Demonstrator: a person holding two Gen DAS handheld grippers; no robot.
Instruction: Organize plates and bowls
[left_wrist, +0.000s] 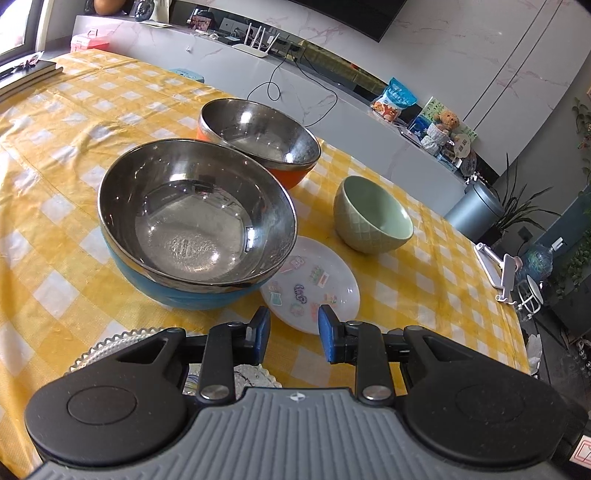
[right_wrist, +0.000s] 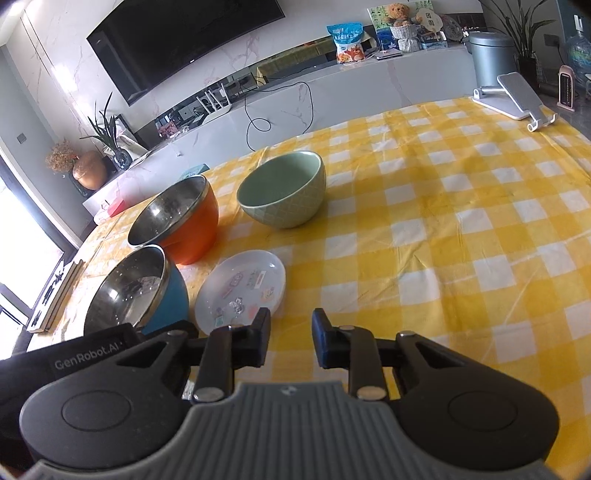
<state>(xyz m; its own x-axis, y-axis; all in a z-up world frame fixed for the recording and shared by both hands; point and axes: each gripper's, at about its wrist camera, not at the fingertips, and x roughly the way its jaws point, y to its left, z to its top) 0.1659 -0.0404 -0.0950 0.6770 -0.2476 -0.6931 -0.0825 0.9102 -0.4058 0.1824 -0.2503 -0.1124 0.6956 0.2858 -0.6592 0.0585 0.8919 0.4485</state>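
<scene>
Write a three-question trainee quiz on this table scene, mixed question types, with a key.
1. True or false: the green bowl is nested inside the orange bowl.
2. Multiple choice: what lies nearest ahead of the left gripper? A) the sticker plate B) the white stand C) the green bowl
3. Fill in: the blue bowl and the orange bowl share a shiny ____ lining.

Key
1. False; it stands alone on the checked tablecloth, apart from the others.
2. A; the plate sits just beyond the open fingers.
3. Metal. Both grippers, including the right gripper, are open and hold nothing.
</scene>
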